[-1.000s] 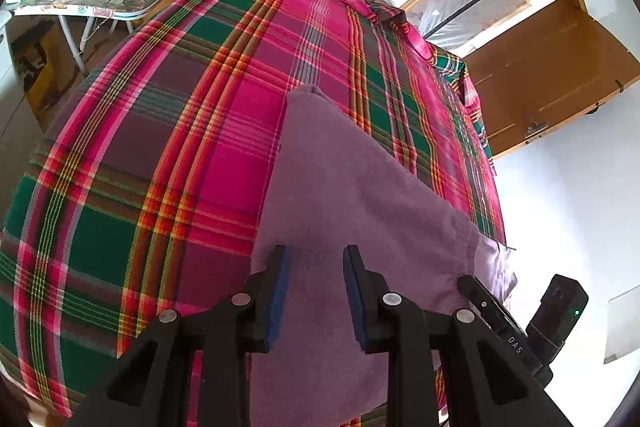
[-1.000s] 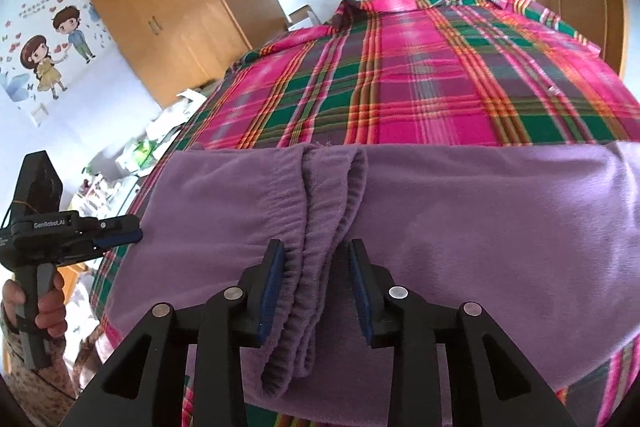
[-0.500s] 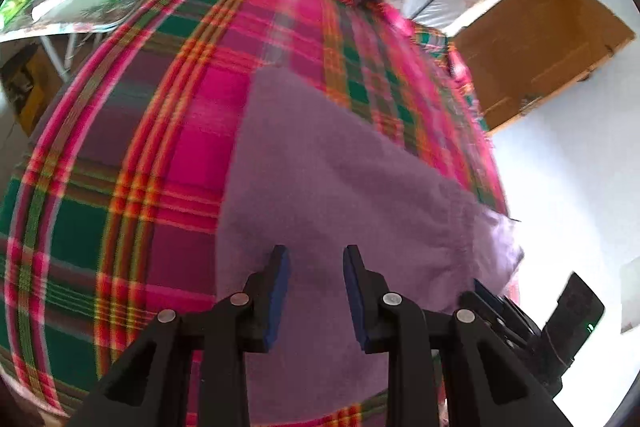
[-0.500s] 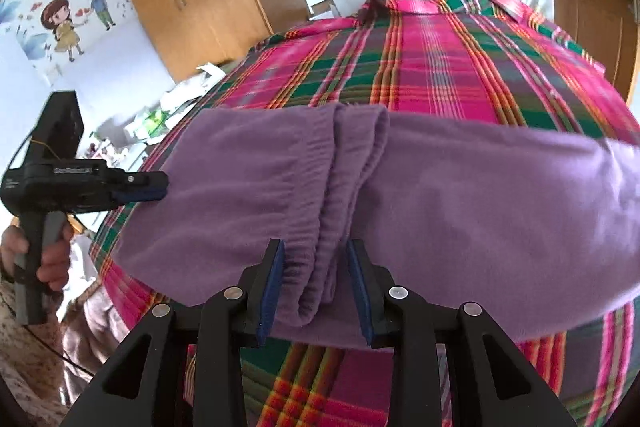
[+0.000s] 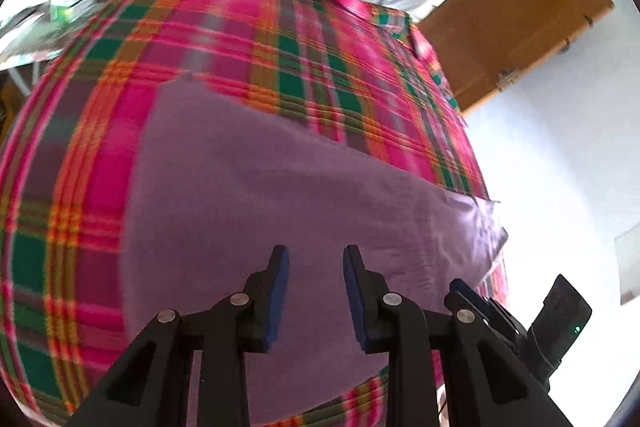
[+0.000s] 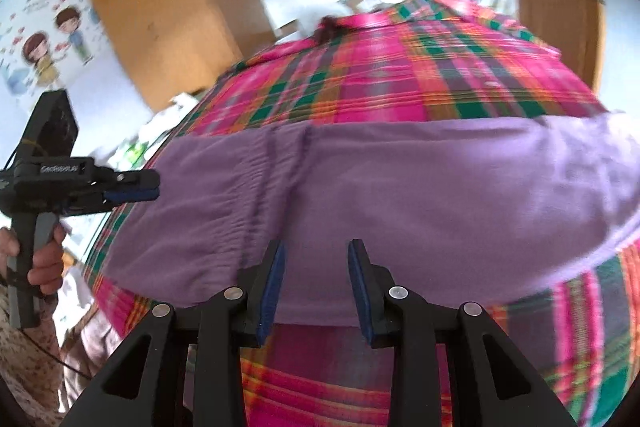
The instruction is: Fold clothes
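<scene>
Purple trousers (image 6: 420, 187) are lying folded on a plaid bedspread (image 5: 300, 39); the left gripper (image 5: 316, 291) and right gripper (image 6: 316, 287) are hovering, jaws apart, gripping nothing.

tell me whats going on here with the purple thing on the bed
A person holds a pair of tongs in each hand over a purple garment spread flat on a pink and green plaid bedcover. The left tongs and right tongs both stand open above the cloth, gripping nothing. The garment's gathered elastic band lies towards the left end in the right wrist view. The views are blurred, so the tongs seem to be in motion.
</scene>
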Demonstrator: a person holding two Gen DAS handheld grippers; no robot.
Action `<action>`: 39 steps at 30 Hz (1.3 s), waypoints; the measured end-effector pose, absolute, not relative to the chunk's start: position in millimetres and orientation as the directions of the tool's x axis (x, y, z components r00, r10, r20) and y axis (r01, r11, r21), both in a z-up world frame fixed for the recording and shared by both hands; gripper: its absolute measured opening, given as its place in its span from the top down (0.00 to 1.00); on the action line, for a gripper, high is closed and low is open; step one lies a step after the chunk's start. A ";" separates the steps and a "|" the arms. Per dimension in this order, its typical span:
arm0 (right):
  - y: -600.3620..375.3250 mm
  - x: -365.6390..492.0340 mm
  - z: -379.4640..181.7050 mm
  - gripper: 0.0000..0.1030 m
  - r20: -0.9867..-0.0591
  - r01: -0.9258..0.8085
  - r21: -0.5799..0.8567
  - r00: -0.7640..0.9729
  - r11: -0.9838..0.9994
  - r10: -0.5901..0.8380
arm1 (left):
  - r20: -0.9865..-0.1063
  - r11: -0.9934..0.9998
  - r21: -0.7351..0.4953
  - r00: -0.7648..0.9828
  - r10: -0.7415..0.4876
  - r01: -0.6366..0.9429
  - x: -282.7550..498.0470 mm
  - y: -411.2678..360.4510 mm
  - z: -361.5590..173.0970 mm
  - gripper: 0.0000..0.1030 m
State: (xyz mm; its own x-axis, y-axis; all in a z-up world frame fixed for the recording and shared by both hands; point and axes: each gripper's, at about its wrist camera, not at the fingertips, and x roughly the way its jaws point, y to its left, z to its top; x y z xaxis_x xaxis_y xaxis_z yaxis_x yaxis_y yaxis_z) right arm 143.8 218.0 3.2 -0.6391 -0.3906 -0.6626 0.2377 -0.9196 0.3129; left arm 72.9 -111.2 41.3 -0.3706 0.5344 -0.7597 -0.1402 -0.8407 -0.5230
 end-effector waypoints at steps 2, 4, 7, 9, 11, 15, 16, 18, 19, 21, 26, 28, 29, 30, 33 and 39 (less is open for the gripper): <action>238.2 145.4 5.0 0.67 -0.654 0.179 0.322 -0.668 -0.930 -0.355 | -0.753 -0.829 -0.529 -0.350 0.557 -0.181 65.2 -90.5 44.3 0.73; 264.0 149.0 6.6 0.67 -0.648 0.112 0.334 -0.693 -0.936 -0.315 | -0.750 -0.817 -0.533 -0.326 0.576 -0.218 60.0 -70.9 46.7 0.73; 291.6 149.4 6.1 0.67 -0.655 0.030 0.318 -0.715 -0.948 -0.242 | -0.745 -0.794 -0.543 -0.280 0.605 -0.271 51.1 -38.5 47.5 0.73; 303.2 146.2 3.3 0.67 -0.674 -0.025 0.268 -0.719 -0.963 -0.169 | -0.745 -0.781 -0.549 -0.251 0.619 -0.297 44.9 -15.3 46.6 0.73; 317.3 144.4 -0.1 0.67 -0.672 -0.061 0.277 -0.726 -0.959 -0.148 | -0.741 -0.765 -0.557 -0.223 0.633 -0.322 40.1 5.5 46.4 0.73; 341.2 140.2 -7.7 0.67 -0.679 -0.138 0.297 -0.727 -0.945 -0.107 | -0.737 -0.736 -0.571 -0.166 0.655 -0.364 32.8 41.7 44.5 0.73; 346.6 139.0 -9.3 0.67 -0.683 -0.149 0.300 -0.723 -0.942 -0.103 | -0.738 -0.734 -0.573 -0.159 0.656 -0.365 30.0 48.7 43.9 0.73; 351.6 137.3 -7.0 0.67 -0.683 -0.167 0.283 -0.727 -0.944 -0.076 | -0.736 -0.727 -0.580 -0.147 0.661 -0.367 24.2 62.5 42.7 0.73; 354.1 136.4 -5.8 0.67 -0.682 -0.176 0.275 -0.728 -0.945 -0.063 | -0.735 -0.723 -0.581 -0.140 0.663 -0.374 22.0 69.2 41.8 0.73; 359.6 133.2 -2.3 0.67 -0.679 -0.192 0.252 -0.734 -0.949 -0.032 | -0.736 -0.715 -0.581 -0.124 0.666 -0.389 17.9 81.7 39.5 0.73; 389.1 132.0 6.7 0.67 -0.661 -0.280 0.239 -0.748 -0.930 0.056 | -0.740 -0.706 -0.595 -0.081 0.668 -0.383 3.3 107.7 29.6 0.73; 404.4 130.9 6.5 0.67 -0.666 -0.323 0.239 -0.741 -0.915 0.088 | -0.741 -0.698 -0.599 -0.058 0.669 -0.393 -0.8 119.6 26.1 0.73; 410.9 130.1 6.4 0.67 -0.667 -0.341 0.238 -0.738 -0.909 0.102 | -0.741 -0.693 -0.603 -0.045 0.670 -0.394 -3.0 125.7 23.8 0.73; 417.5 129.3 6.3 0.67 -0.668 -0.359 0.237 -0.735 -0.903 0.117 | -0.741 -0.690 -0.606 -0.034 0.671 -0.395 -4.8 130.8 21.5 0.73; 435.0 123.0 6.3 0.67 -0.675 -0.402 0.239 -0.723 -0.884 0.146 | -0.744 -0.685 -0.608 -0.013 0.668 -0.401 -9.3 143.5 16.5 0.73; 462.8 100.9 2.7 0.67 -0.688 -0.434 0.309 -0.716 -0.846 0.116 | -0.751 -0.675 -0.608 0.028 0.660 -0.418 -16.7 168.4 8.6 0.73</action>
